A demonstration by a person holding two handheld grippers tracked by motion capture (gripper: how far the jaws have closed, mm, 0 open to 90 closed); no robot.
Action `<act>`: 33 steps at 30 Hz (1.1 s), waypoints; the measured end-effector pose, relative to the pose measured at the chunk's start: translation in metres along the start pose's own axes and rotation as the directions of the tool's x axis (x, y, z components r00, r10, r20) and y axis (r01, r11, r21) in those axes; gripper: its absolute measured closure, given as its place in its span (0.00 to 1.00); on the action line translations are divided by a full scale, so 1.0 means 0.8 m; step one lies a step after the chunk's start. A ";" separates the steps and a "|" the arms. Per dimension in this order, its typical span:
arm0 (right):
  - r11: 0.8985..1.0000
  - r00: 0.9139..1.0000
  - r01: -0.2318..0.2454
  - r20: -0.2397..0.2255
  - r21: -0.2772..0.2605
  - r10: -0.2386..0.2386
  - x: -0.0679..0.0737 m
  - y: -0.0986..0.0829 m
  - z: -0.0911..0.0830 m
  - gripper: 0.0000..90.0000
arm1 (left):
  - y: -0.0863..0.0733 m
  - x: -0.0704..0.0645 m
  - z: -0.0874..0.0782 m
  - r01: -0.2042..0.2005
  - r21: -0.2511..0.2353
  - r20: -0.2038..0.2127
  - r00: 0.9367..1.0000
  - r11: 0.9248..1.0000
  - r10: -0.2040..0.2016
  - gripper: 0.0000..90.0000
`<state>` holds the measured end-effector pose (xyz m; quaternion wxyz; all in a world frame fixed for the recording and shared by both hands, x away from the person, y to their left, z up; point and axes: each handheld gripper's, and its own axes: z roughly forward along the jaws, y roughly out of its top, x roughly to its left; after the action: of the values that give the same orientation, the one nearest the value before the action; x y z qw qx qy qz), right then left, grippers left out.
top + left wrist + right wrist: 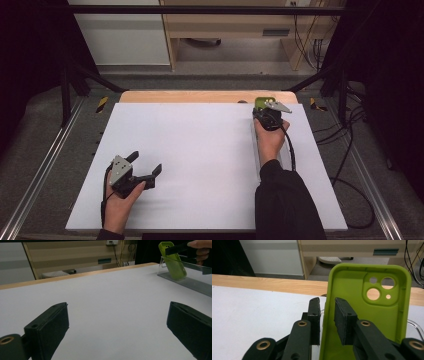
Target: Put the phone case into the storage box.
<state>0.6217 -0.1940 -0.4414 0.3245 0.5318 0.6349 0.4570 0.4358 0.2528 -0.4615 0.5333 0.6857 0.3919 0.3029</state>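
The white board (200,165) lay over a wooden table whose pale edge showed along the far side, with cupboards and trailing cables beyond it. At the far right of the board a lime-green phone case (372,315) stood propped nearly upright on a clear stand (175,277), its hollow inside facing me and the round camera cut-outs near its top corner. My right gripper (327,307) had its jaws around the case's left side wall, one outside and one inside the shell; they looked closed on that thin edge, though I could not swear how firmly. I judged the case to be light and somewhat flexible, probably a rubbery plastic that would bend if squeezed hard, so the side wall was a fair place to take it, low enough that the rim would not fold. Its matte surface looked grippy rather than slick, and I saw little risk of breaking it; tipping the stand seemed the likelier trouble. My left gripper (145,167) rested low over the near left of the board, jaws spread wide and holding nothing, well apart from the case.
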 end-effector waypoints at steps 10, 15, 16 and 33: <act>1.000 1.000 0.004 0.005 -0.010 -0.004 0.000 0.003 -0.004 0.81 | 0.000 -0.001 0.000 -0.005 0.002 0.001 1.000 1.000 0.005 0.04; 1.000 1.000 0.009 0.004 -0.011 -0.009 0.000 0.004 -0.006 0.80 | 0.000 0.000 0.000 -0.003 0.001 0.000 1.000 1.000 0.003 0.04; 1.000 1.000 0.010 0.003 -0.012 -0.010 0.000 0.004 -0.006 0.80 | 0.000 0.000 0.000 -0.004 0.001 0.000 1.000 1.000 0.004 0.04; 0.999 1.000 0.011 -0.003 -0.030 -0.011 -0.001 0.010 -0.015 0.80 | 0.000 0.000 0.000 -0.005 0.000 0.000 1.000 1.000 0.005 0.04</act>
<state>0.6144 -0.1975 -0.4296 0.3341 0.5227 0.6313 0.4654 0.4357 0.2524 -0.4613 0.5324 0.6867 0.3905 0.3042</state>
